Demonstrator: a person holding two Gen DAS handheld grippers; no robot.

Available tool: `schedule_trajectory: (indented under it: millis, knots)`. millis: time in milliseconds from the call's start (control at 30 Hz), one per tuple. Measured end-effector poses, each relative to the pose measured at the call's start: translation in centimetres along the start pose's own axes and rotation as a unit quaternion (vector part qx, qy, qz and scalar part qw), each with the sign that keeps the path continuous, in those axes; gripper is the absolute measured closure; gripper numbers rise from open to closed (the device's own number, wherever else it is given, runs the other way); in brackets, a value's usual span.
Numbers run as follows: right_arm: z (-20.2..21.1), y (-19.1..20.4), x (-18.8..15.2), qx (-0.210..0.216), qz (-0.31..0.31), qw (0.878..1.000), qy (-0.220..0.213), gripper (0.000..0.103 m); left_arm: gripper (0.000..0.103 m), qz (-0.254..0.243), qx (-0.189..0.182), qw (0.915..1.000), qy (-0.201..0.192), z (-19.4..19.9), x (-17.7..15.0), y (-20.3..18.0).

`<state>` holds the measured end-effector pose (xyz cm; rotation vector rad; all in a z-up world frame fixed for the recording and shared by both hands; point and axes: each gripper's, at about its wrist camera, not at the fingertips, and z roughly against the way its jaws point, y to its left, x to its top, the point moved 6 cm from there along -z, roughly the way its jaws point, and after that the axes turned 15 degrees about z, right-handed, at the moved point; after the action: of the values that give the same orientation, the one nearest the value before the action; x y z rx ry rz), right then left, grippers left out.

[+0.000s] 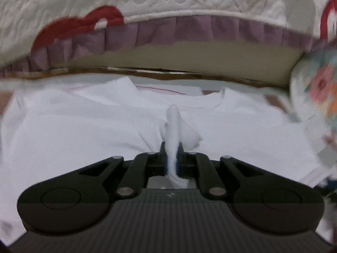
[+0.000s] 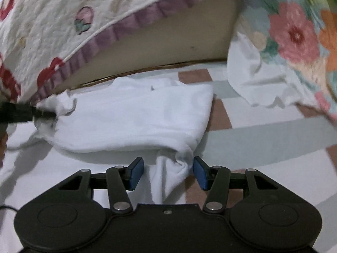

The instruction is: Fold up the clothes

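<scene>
My left gripper (image 1: 172,156) is pressed together on a pinched-up ridge of the white shirt (image 1: 84,130), which gives me a firm hold on a layer so I can carry it over. The shirt lies on the checked sheet (image 2: 263,130) of the bed, already doubled on itself, just beside the quilted cover (image 2: 52,31) with the purple frill. My right gripper (image 2: 168,172) stands spread around a bunched corner of the same cloth, pads (image 2: 135,174) clear of it, so either about to close or just released.
</scene>
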<state>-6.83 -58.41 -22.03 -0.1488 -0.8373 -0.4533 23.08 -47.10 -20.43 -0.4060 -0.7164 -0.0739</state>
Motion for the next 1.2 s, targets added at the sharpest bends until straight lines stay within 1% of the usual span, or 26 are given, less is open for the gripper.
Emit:
schedule_trajectory:
  millis: [67, 100, 167, 200, 267, 300, 367, 400, 433, 500, 567, 600, 667, 733, 767, 800, 833, 867, 900, 967, 1000, 1033, 1067, 1100, 1133, 1200]
  knots:
    - [-0.7, -0.4, -0.1, 0.002, -0.026, 1.000, -0.002, 0.046, 0.097, -0.012, -0.005, 0.9976, -0.069, 3.0, 1.1, 0.0]
    - [-0.8, -0.5, -0.1, 0.001, -0.033, 0.999, -0.005, 0.046, 0.097, -0.009, -0.012, 0.9939, -0.109, 5.1, 1.7, 0.4]
    - [-0.9, -0.4, -0.2, -0.003, -0.029, 1.000, -0.009, 0.045, 0.097, 0.010, 0.000, 0.9833, -0.182, 9.1, 2.0, 1.8]
    - [-1.0, -0.3, -0.2, -0.006, -0.022, 1.000, -0.010, 0.045, 0.097, 0.027, 0.022, 0.9807, -0.192, 10.0, 1.7, 3.0]
    - [-1.0, -0.1, -0.2, -0.011, -0.008, 1.000, -0.013, 0.046, 0.096, 0.065, 0.036, 0.9869, -0.143, 8.6, 0.3, 5.2]
    - [-1.1, 0.1, -0.2, -0.016, 0.003, 1.000, -0.013, 0.046, 0.096, 0.085, 0.042, 0.9884, -0.118, 7.9, -0.3, 6.2]
    - [-1.3, 0.9, -0.1, -0.030, 0.043, 0.999, -0.008, 0.055, 0.096, 0.128, 0.042, 0.9879, -0.078, 6.6, -1.5, 8.1]
    - [-1.3, 1.3, 0.0, -0.034, 0.062, 0.997, -0.008, 0.078, 0.096, 0.128, 0.045, 0.9872, -0.084, 6.8, -1.7, 8.4]
    - [-1.0, 1.8, 0.3, -0.033, 0.078, 0.996, -0.011, 0.094, 0.096, 0.128, 0.048, 0.9866, -0.089, 7.1, -1.8, 8.6]
    - [0.0, 2.2, 0.7, -0.058, 0.101, 0.993, -0.030, 0.091, 0.095, 0.120, 0.056, 0.9862, -0.099, 7.7, -1.9, 8.8]
    - [0.0, 2.2, 0.4, -0.076, 0.113, 0.990, -0.030, 0.091, 0.096, 0.110, 0.066, 0.9862, -0.105, 8.3, -2.0, 9.0]
    - [-0.4, 2.1, 0.0, -0.077, 0.111, 0.991, -0.020, 0.091, 0.096, 0.115, 0.077, 0.9856, -0.098, 8.2, -2.3, 9.6]
    - [-0.8, 2.1, -0.5, -0.078, 0.114, 0.990, -0.017, 0.091, 0.096, 0.127, 0.113, 0.9816, -0.087, 8.3, -2.7, 10.9]
    - [-0.7, 2.1, -0.3, -0.079, 0.116, 0.990, -0.014, 0.091, 0.096, 0.124, 0.132, 0.9800, -0.082, 8.5, -2.7, 12.2]
    - [-0.8, 1.9, -0.2, -0.076, 0.111, 0.991, -0.011, 0.091, 0.096, 0.125, 0.139, 0.9792, -0.079, 8.7, -2.6, 12.7]
    - [-0.8, 1.8, -0.2, -0.074, 0.108, 0.991, -0.008, 0.090, 0.095, 0.130, 0.139, 0.9791, -0.072, 8.9, -2.6, 13.0]
    - [-0.9, 1.8, -0.1, -0.076, 0.109, 0.991, -0.005, 0.083, 0.095, 0.132, 0.137, 0.9797, -0.064, 9.1, -2.7, 13.2]
    - [-0.9, 1.8, -0.1, -0.078, 0.111, 0.991, -0.003, 0.081, 0.092, 0.131, 0.136, 0.9803, -0.057, 9.3, -2.8, 13.3]
    - [-1.0, 1.8, -0.1, -0.080, 0.112, 0.990, 0.000, 0.080, 0.092, 0.122, 0.138, 0.9812, -0.057, 9.7, -2.8, 13.4]
    - [-1.1, 1.8, 0.0, -0.084, 0.115, 0.990, 0.005, 0.078, 0.084, 0.106, 0.142, 0.9826, -0.055, 10.5, -2.7, 13.7]
    - [-1.1, 1.8, 0.0, -0.086, 0.116, 0.989, 0.008, 0.078, 0.084, 0.102, 0.150, 0.9819, -0.053, 10.9, -2.6, 14.2]
    - [-1.2, 1.8, 0.0, -0.088, 0.118, 0.989, 0.010, 0.077, 0.084, 0.100, 0.170, 0.9789, -0.055, 11.4, -2.5, 14.9]
    - [-1.2, 1.7, 0.1, -0.090, 0.114, 0.989, 0.016, 0.076, 0.085, 0.102, 0.188, 0.9754, -0.055, 12.0, -2.3, 16.0]
    - [-1.2, 1.5, 0.3, -0.090, 0.098, 0.991, 0.030, 0.070, 0.086, 0.111, 0.189, 0.9746, -0.046, 12.5, -2.1, 17.0]
    - [-1.2, 1.2, 0.5, -0.087, 0.078, 0.992, 0.049, 0.061, 0.085, 0.123, 0.186, 0.9742, -0.035, 12.9, -2.0, 18.0]
    - [-0.7, 0.7, 1.2, -0.066, 0.019, 0.992, 0.104, 0.060, 0.081, 0.162, 0.153, 0.9749, 0.003, 13.9, -2.1, 20.2]
